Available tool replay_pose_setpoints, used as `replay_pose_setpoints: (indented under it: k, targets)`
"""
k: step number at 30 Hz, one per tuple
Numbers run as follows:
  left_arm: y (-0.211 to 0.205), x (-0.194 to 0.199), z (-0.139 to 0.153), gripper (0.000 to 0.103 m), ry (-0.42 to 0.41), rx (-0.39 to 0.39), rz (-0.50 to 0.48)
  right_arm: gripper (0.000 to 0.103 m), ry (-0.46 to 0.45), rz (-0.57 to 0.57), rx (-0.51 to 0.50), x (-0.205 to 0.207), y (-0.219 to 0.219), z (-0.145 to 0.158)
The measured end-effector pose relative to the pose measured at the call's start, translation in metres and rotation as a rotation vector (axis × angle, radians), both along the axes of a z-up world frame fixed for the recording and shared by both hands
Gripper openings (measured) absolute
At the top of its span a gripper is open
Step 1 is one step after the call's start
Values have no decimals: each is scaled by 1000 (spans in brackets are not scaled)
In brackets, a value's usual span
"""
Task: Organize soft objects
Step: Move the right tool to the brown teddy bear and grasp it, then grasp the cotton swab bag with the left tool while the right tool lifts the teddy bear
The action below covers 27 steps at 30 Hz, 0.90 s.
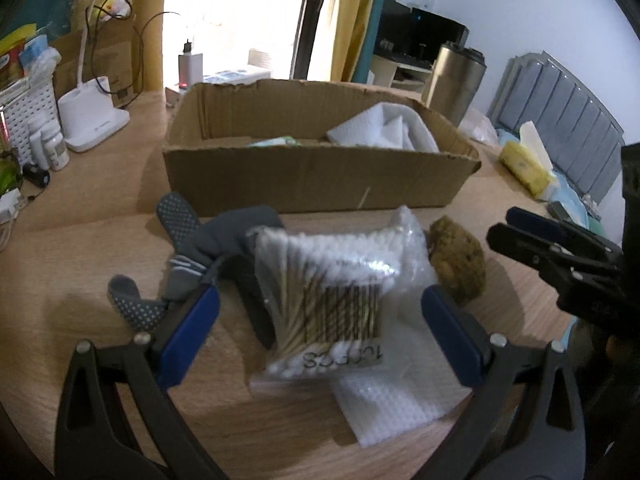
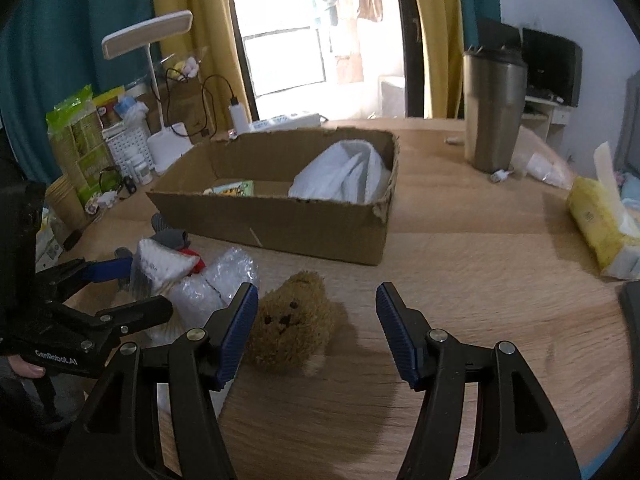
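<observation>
Right claw (image 2: 316,300): bear's face (image 2: 286,318) visible.

Brown plush bear (image 2: 292,322) — face-up beside cotton-swab bag (image 1: 324,300)

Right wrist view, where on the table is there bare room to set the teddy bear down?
Bare wood lies between the cardboard box, the steel tumbler and the yellow tissue pack, and under the right claw. It is crowded on the other side of the teddy bear: bubble wrap, cotton swab bag and grey socks pile together.
</observation>
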<state>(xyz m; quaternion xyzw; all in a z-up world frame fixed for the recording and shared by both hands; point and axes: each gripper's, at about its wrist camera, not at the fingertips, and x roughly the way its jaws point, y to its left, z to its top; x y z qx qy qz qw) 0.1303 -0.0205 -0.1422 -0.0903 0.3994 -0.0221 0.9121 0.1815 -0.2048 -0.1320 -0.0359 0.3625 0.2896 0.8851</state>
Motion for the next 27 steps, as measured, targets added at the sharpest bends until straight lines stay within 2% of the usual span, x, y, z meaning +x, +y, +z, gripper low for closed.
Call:
replay_pose_setpoints:
  k: [3,7,8,10,16,24,27]
  targets:
    - [0,3,-4,101,12,2,-3,65,65,36,18,7,4,-8]
    - [-1,4,-5,100,15,3,-10,70,87,61,-1,7,12,-17]
    - [-1,5,-5,98,15,1,-15,71,93,67,-4,7,14,-18]
    - [-3,7,-7,86,21,-7,-33,71,99,71,-9,8,17,-20]
    - [-3,6,-9,71,28,-23,-45,72,113,79,-20,12,20,-23]
    - [1,1,-7,59,15,-33,-47,71,120,101,-45,10,26,-27]
    - [2,-2,-5,56,9,-33,-53,65,110,100,-41,9,26,-26]
